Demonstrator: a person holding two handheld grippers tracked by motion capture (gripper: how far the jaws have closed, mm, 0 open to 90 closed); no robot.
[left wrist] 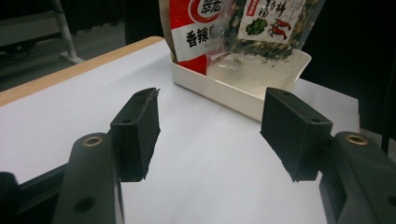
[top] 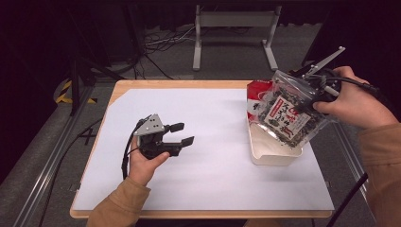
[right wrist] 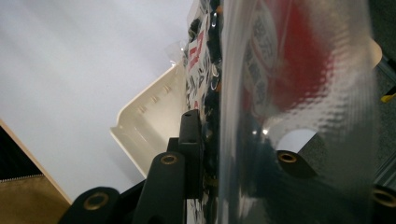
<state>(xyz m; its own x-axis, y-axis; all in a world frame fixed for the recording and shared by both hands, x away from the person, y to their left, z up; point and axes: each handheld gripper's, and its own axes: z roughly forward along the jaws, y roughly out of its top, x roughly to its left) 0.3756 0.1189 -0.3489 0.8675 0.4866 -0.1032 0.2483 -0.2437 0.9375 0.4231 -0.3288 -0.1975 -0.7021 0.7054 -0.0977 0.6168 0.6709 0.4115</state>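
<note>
— Nearest the lens in the high view: what is recorded?

— Two sleeved forearms enter from the bottom edge. At lower left of centre, the left hand (top: 142,163) holds the left gripper (top: 181,134) just above the white sheet (top: 213,165) covering the wooden table (top: 142,86). Its jaws stand well apart with nothing between them; the left gripper view confirms bare sheet in the gap.

— And the right side?

— At upper right of the frame, the right hand (top: 352,101) holds the right gripper (top: 318,90), clamped on the top edge of the snack bag (top: 283,113). The right gripper view shows the bag's clear film (right wrist: 299,93) pinched between the two black jaws, one jaw seen through the plastic.

— Position of the bag?

— It hangs tilted, its top toward the upper right, its lower end over the white tray (top: 274,153). Whether its bottom touches the tray floor cannot be determined. In the left gripper view the bag (left wrist: 224,28) fills the upper centre, red-printed panel at left, dark flakes behind the clear panel at right.

— The tray?

— Rectangular, cream-white, resting on the sheet at right of centre, well apart from the left gripper. Its interior (left wrist: 252,74) appears bare beneath the bag.

— Surroundings?

— A grey metal stand (top: 234,33) on the floor at upper centre, beyond the table.
</note>
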